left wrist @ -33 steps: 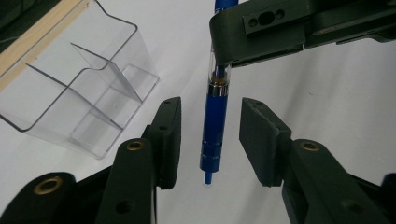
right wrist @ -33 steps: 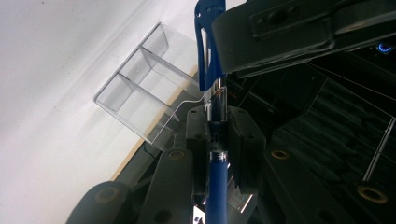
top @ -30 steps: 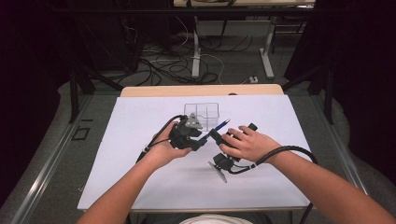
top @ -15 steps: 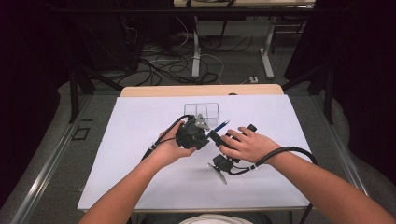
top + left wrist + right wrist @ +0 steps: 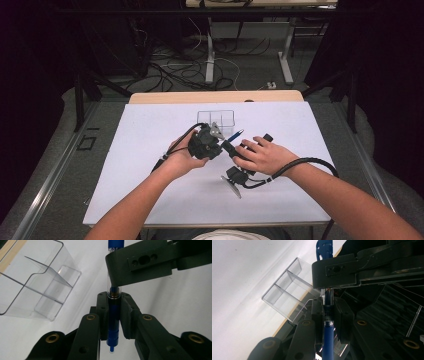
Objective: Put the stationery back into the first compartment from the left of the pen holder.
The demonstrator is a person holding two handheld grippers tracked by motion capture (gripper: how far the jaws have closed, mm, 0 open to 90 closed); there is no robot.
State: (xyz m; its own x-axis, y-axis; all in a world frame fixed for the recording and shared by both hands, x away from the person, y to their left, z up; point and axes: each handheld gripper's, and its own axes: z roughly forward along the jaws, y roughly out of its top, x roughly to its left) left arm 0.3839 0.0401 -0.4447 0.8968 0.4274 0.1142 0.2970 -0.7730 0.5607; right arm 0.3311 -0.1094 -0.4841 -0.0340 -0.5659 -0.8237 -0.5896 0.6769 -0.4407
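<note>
White sheet over a wooden table; dark room behind, cables on the floor at 12 o'clock.

Nearest: both forearms come in from 6 o'clock and meet mid-table. Right hand holds the right gripper, jaws aimed toward 10 o'clock. Left hand holds the left gripper just at 9 o'clock of it, its jaws pointing toward 3 o'clock. The two heads are touching or nearly so.

Both are clamped on one blue pen. Left gripper view: pen pinched between its own jaws, button end toward the camera, the other gripper's jaw crossing the clear part of the barrel above. Right gripper view: same pen squeezed between its jaws, clip end sticking out past the other gripper's jaw. Pen is off the sheet, tip end toward 1 o'clock.

Beyond, at 12 o'clock: clear plastic organizer, divided into compartments, standing on the sheet just past the grippers.
</note>
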